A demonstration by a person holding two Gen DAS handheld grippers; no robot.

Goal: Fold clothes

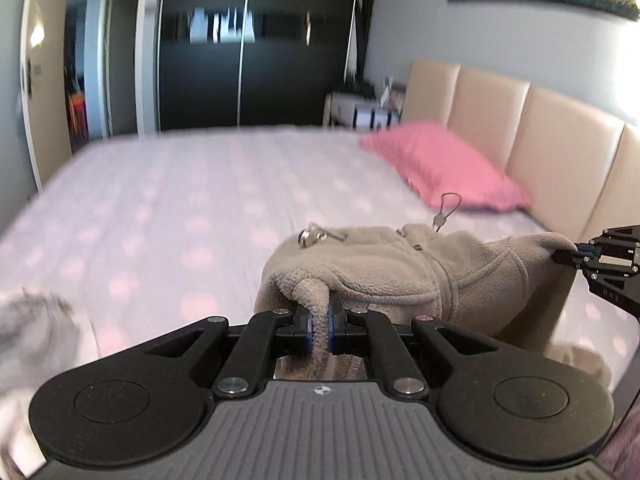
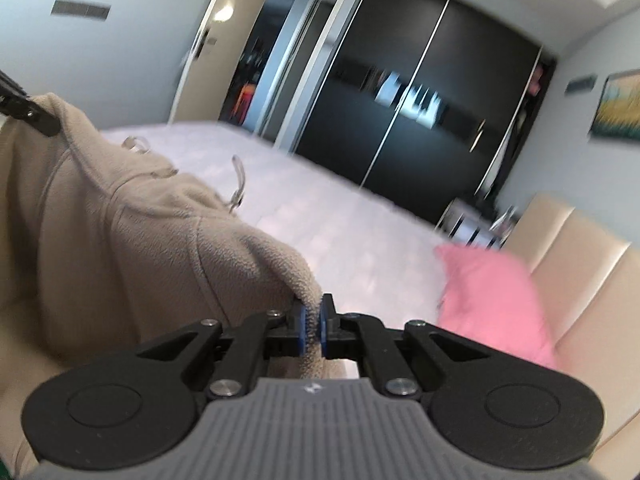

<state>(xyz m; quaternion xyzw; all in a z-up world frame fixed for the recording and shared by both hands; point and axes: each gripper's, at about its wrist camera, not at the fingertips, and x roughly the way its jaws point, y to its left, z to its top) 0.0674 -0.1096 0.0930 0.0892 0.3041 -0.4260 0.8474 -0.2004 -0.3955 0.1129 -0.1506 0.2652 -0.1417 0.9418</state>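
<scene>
A beige fleece hoodie (image 1: 400,268) with drawstrings hangs in the air above the bed, stretched between both grippers. My left gripper (image 1: 318,320) is shut on one corner of its upper edge. My right gripper (image 2: 314,322) is shut on the other corner of the hoodie (image 2: 132,232). The right gripper also shows at the right edge of the left wrist view (image 1: 576,254), and the left gripper at the left edge of the right wrist view (image 2: 36,120). The hoodie's lower part drops out of sight below the grippers.
A bed with a pale sheet (image 1: 200,200) with pink dots lies below. A pink pillow (image 1: 448,168) rests against the beige padded headboard (image 1: 552,140). A dark sliding wardrobe (image 1: 256,60) stands beyond the bed. Another grey garment (image 1: 36,320) lies at the left.
</scene>
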